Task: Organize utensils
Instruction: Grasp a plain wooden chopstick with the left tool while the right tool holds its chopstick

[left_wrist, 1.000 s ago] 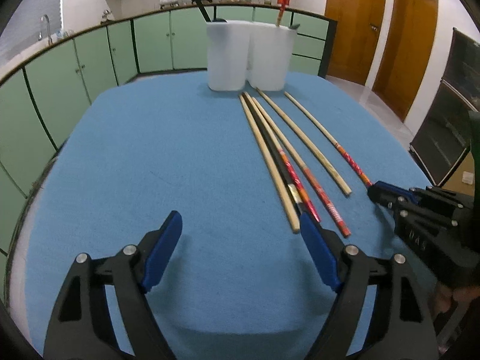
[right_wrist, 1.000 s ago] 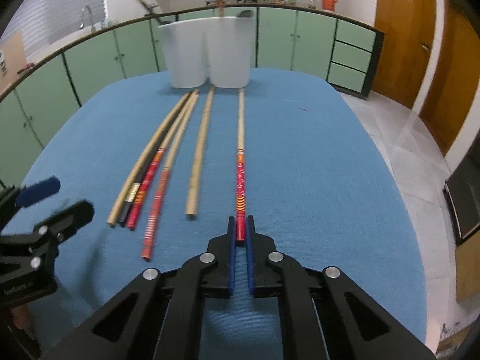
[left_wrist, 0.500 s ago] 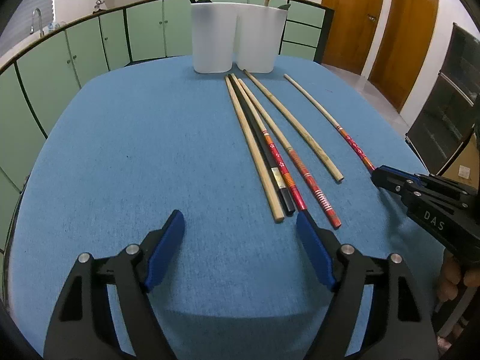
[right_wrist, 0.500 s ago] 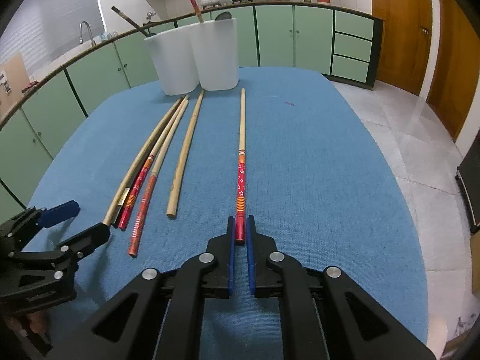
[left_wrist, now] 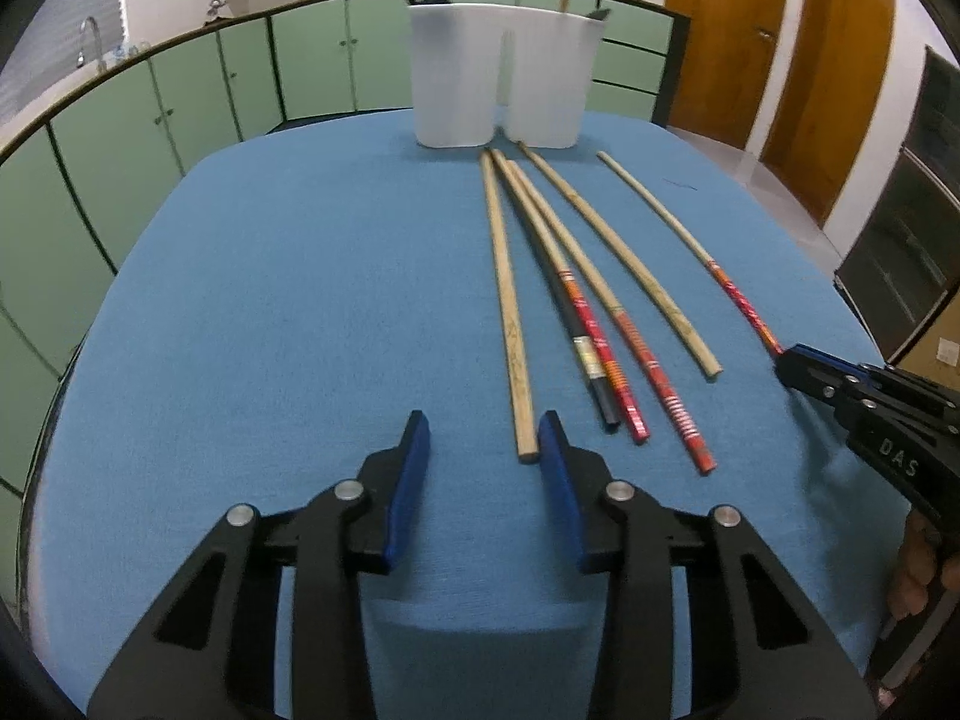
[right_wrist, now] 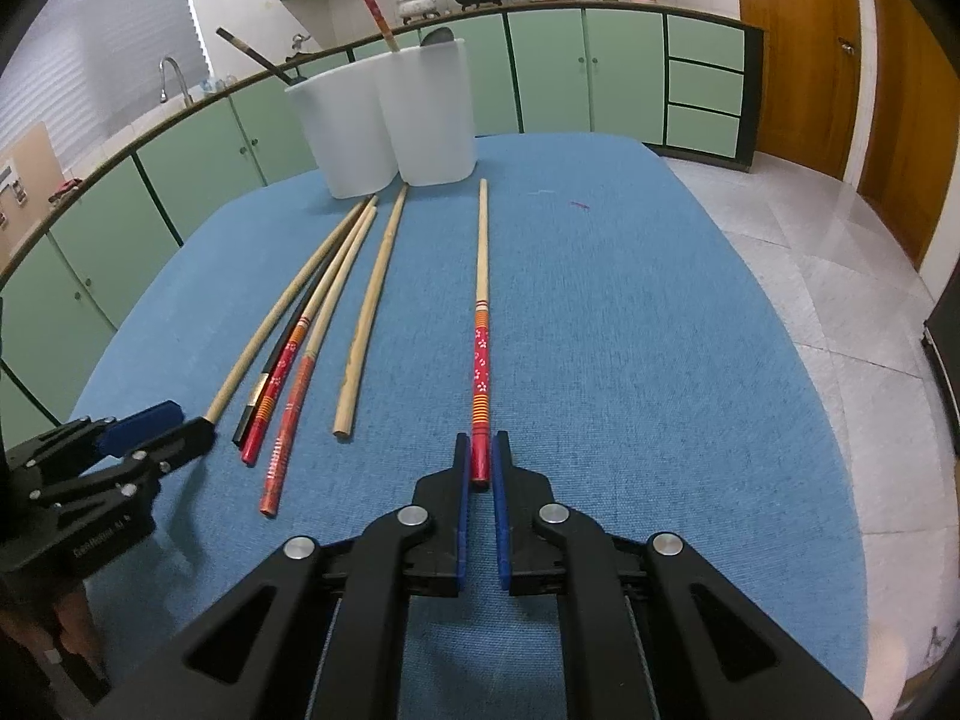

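Several chopsticks lie on the blue table. My right gripper (right_wrist: pixel 480 456) is shut on the near end of a red-patterned chopstick (right_wrist: pixel 481 360), which also shows in the left wrist view (left_wrist: pixel 708 267). My left gripper (left_wrist: pixel 483 441) is open, its jaws partly closed, with the end of a plain wooden chopstick (left_wrist: pixel 510 324) just inside the right finger (left_wrist: pixel 555 462). Beside it lie a black chopstick (left_wrist: pixel 570 324), two red-ended chopsticks (left_wrist: pixel 648 360) and another wooden chopstick (left_wrist: pixel 636 276). Two white holders (left_wrist: pixel 501 90) at the far edge hold a few utensils.
The blue cloth table (left_wrist: pixel 270 300) drops off at its rounded edges. Green cabinets (left_wrist: pixel 180 96) run behind it, with wooden doors (left_wrist: pixel 720 30) at the right. Tiled floor (right_wrist: pixel 810 240) lies to the right of the table.
My left gripper has moved right to the plain wooden chopstick's end and its jaws have narrowed. My right gripper stays shut on the red-patterned chopstick.
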`<action>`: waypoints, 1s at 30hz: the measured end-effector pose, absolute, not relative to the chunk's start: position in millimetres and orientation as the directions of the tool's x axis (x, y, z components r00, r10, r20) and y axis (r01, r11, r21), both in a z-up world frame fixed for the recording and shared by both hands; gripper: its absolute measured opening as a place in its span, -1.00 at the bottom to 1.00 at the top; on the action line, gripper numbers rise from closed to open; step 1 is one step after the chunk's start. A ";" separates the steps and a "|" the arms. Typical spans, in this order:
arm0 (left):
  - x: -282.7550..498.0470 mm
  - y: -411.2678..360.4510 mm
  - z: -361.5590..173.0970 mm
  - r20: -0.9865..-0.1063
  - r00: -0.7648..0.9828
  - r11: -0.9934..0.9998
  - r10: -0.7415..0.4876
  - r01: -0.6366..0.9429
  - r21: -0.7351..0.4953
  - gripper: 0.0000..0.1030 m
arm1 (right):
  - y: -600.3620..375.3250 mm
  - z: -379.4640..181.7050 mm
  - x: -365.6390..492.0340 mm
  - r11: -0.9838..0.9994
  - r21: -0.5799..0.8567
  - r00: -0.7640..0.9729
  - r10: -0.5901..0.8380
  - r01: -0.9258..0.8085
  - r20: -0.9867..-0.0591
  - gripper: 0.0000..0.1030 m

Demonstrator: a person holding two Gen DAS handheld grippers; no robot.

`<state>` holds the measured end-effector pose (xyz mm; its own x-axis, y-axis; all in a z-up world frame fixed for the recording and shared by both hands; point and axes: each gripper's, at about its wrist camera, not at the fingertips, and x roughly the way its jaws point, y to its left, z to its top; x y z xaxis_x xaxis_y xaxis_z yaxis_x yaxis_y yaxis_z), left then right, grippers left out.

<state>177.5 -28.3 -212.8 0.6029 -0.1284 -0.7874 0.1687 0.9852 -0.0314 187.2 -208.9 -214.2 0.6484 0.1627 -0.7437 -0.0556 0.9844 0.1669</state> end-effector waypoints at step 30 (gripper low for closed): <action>181.2 -32.9 -215.4 -0.784 0.606 0.986 -0.137 0.159 -0.050 -0.23 | -200.3 -214.8 192.6 0.988 0.129 0.640 0.155 -0.088 -0.752 -0.52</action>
